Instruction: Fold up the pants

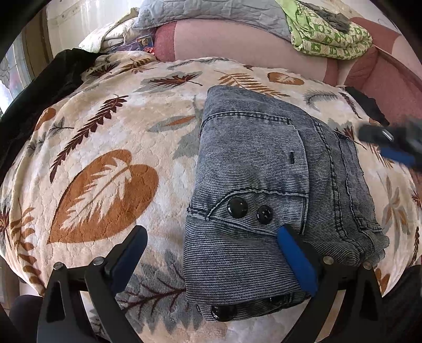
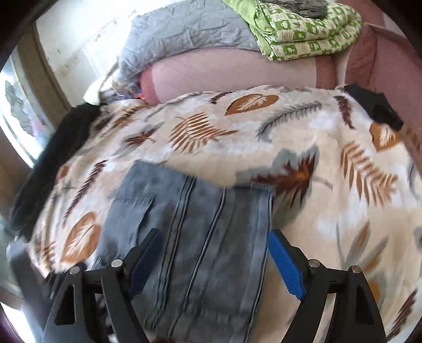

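The folded blue denim pants [image 1: 263, 168] lie on the leaf-patterned blanket [image 1: 105, 137], with two black buttons [image 1: 237, 207] facing up. My left gripper [image 1: 211, 232] is open just above the pants' near end. Its blue-padded right finger [image 1: 292, 256] is over the denim and its left finger [image 1: 132, 250] is over the blanket. My right gripper [image 1: 382, 145] shows blurred at the pants' far right side. In the right wrist view the right gripper [image 2: 215, 234] is open over the pants [image 2: 200, 224], with nothing pinched.
A grey quilt [image 1: 211, 13] and a folded green patterned cloth [image 1: 329, 39] lie at the back on a pink sheet [image 1: 237, 42]. Black fabric [image 1: 52, 79] borders the blanket's left side. A small dark cloth [image 1: 369, 105] lies at the right.
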The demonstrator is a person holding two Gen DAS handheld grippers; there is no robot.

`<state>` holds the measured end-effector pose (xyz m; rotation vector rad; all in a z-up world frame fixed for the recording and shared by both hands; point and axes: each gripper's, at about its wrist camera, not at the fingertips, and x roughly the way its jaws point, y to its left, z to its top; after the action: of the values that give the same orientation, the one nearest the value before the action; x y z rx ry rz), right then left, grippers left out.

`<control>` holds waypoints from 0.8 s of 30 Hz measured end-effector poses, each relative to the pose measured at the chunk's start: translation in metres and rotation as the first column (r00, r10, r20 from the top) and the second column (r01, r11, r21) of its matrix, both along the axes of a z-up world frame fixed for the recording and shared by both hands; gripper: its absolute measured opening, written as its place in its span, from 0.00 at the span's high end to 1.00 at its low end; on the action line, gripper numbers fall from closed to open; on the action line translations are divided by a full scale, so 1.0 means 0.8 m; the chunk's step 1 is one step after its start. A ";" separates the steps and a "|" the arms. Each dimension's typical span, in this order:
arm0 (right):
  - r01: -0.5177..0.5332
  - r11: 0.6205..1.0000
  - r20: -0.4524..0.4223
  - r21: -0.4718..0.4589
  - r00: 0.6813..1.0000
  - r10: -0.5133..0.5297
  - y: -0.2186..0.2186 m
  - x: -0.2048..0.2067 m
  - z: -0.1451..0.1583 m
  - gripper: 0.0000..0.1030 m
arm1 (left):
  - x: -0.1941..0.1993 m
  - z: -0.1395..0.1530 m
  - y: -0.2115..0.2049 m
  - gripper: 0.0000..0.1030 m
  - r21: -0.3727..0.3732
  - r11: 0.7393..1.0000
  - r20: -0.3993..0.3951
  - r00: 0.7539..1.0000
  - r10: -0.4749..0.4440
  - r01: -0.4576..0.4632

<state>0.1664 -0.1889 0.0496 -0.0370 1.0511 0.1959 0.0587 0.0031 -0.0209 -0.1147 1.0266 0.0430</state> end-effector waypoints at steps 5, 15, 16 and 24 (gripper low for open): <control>-0.020 0.986 -0.210 -0.168 0.978 -0.016 0.012 0.042 -0.084 0.18 | 0.001 0.002 -0.004 0.03 0.035 0.999 0.001 1.000 -0.006 0.006; -0.005 0.985 -0.154 -0.171 0.988 -0.022 -0.001 0.027 -0.065 0.10 | 0.000 0.003 -0.005 0.02 0.040 0.999 0.014 1.000 -0.010 0.009; -0.011 0.987 -0.137 -0.160 0.990 -0.011 -0.001 0.021 -0.056 0.10 | 0.000 0.003 -0.005 0.02 0.037 0.999 0.015 1.000 -0.010 0.009; -0.062 0.982 -0.060 -0.180 0.997 0.052 -0.002 -0.059 -0.027 0.10 | -0.004 0.008 -0.003 0.03 0.026 1.000 0.020 1.000 0.007 -0.008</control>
<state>0.1192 -0.1903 0.0282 -0.2278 1.1209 0.1535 0.0551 0.0007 -0.0142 -0.0954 1.0051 0.0615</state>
